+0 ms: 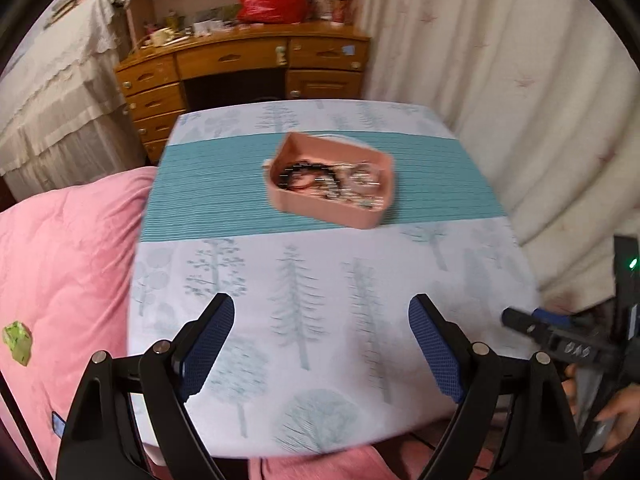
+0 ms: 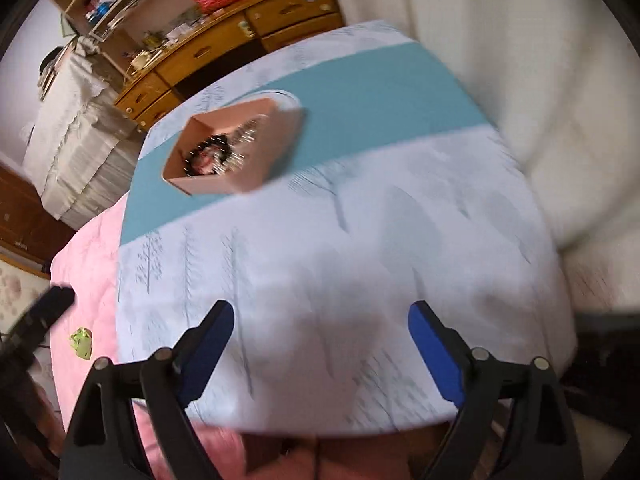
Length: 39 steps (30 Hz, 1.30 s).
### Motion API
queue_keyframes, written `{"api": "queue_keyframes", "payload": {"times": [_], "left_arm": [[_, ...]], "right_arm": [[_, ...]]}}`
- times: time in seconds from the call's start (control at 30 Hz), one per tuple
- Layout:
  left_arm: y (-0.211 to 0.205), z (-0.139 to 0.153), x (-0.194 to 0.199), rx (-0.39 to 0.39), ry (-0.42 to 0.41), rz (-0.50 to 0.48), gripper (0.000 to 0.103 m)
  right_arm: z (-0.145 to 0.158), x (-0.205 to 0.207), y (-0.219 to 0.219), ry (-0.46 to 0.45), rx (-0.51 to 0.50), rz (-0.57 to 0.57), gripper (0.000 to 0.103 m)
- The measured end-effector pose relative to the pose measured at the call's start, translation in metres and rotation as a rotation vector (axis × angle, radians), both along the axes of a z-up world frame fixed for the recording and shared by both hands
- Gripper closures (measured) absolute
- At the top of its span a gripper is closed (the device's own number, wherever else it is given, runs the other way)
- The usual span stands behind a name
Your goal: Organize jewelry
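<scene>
A pink box (image 1: 362, 151) sits on the teal band of the table's cloth, far from both grippers. It holds a tangle of jewelry (image 1: 332, 180): dark beads, chains and silvery pieces. It also shows, blurred, in the right wrist view (image 2: 256, 152) with the jewelry (image 2: 216, 154) inside. My left gripper (image 1: 321, 320) is open and empty above the near, tree-patterned part of the cloth. My right gripper (image 2: 321, 322) is open and empty above the same near part. It also shows at the right edge of the left wrist view (image 1: 536, 326).
The table (image 1: 320, 264) wears a white tree-print cloth with a teal band. A pink quilt (image 1: 60, 264) with a green scrap (image 1: 17, 342) lies left. White curtains (image 1: 500, 80) hang right. A cluttered wooden desk (image 1: 240, 68) stands behind.
</scene>
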<state>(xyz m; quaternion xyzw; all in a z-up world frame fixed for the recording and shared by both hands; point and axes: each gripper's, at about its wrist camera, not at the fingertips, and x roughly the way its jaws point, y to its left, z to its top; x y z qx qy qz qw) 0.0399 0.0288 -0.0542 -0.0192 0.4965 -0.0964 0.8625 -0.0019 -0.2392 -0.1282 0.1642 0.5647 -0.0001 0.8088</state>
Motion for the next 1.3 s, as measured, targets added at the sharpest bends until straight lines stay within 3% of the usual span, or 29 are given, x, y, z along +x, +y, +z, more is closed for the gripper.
{"api": "queue_keyframes", "payload": {"times": [0.1,0.23,0.27,0.4,0.53,0.67,0.87,1.3], "left_arm": [[-0.015,0.020,-0.008,-0.045,0.030,-0.016,0.011],[-0.032,0.045,-0.014,-0.039,0.039,-0.021,0.007],[-0.037,0.053,-0.015,-0.030,0.032,-0.022,0.002],[-0.047,0.070,-0.024,-0.004,-0.029,-0.003,0.001],[-0.048,0.077,-0.038,0.070,-0.102,0.062,0.001],[-0.043,0.075,-0.050,0.092,-0.098,0.097,0.001],[-0.032,0.073,-0.064,0.105,-0.111,0.166,0.001],[-0.031,0.064,-0.076,0.090,-0.073,0.204,0.001]], "right_arm": [[0.013,-0.023,-0.020,-0.010,0.044,-0.084,0.013],[0.040,-0.036,-0.028,-0.018,0.066,-0.103,0.012],[0.049,-0.037,-0.026,-0.023,0.064,-0.092,0.012],[0.083,-0.042,-0.017,-0.062,0.070,-0.024,0.012],[0.108,-0.052,0.000,-0.111,0.042,0.038,0.012],[0.126,-0.062,0.023,-0.200,-0.007,0.124,0.012],[0.130,-0.067,0.042,-0.240,-0.037,0.175,0.002],[0.129,-0.069,0.053,-0.252,-0.112,0.223,0.000]]}}
